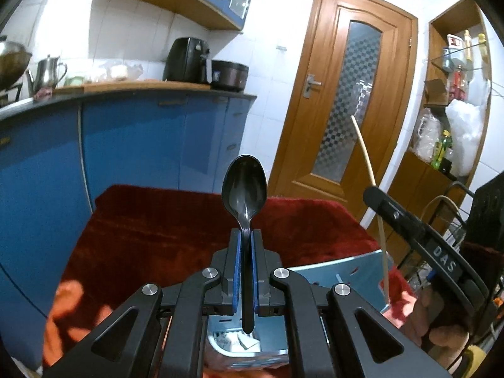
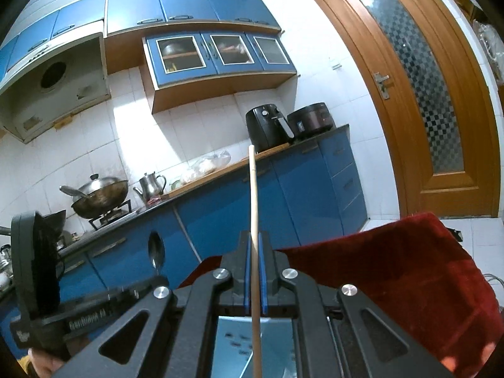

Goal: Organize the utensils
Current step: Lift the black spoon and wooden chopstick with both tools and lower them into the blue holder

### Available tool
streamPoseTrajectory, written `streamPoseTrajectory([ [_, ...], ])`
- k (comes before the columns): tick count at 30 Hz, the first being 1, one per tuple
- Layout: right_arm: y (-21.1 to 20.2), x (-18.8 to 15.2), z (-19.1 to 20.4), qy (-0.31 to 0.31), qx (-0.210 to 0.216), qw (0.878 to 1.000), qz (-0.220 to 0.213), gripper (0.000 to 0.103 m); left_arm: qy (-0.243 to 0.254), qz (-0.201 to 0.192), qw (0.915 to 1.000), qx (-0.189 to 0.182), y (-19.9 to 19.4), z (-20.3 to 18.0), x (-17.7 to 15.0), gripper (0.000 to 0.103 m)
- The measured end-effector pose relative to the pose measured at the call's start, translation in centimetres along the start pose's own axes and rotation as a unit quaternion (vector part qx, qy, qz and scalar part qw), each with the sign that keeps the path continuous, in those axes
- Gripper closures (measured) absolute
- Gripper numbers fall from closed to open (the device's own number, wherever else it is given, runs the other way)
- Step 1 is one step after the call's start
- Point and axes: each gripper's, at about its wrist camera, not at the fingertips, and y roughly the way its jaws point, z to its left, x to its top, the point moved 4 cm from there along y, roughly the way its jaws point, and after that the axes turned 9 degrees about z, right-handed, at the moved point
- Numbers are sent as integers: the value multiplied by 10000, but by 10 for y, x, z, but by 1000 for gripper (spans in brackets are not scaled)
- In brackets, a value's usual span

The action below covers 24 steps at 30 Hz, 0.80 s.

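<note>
1. Keep both utensils upright and well apart while carrying them over the red-draped surface (image 1: 157, 226) toward the blue box (image 1: 362, 271) below.
2. The left tool (image 1: 246, 236) is clenched on a black spoon (image 1: 244, 189), bowl up.
3. The right tool (image 2: 255, 242) is clamped on a pale chopstick (image 2: 253, 208), tip up.

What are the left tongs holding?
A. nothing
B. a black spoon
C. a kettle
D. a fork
B: the left tongs are shut on the handle of a black spoon, its bowl sticking up past the tips over the red cloth.
</note>
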Motion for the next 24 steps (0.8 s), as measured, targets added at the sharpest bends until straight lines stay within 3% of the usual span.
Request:
streamPoseTrajectory([
  [9,9,-18,-6,-53,-59,9997,221,96,12,-34,9999,-112,8,2,-11,97],
  [17,-6,-27,-2,-218,-62,9989,418,96,84,-239,9996,-96,-2,0,-17,97],
  [24,-16,-38,2,-426,-149,9968,655,95,133,-190,9996,-142,-5,-4,-23,97],
])
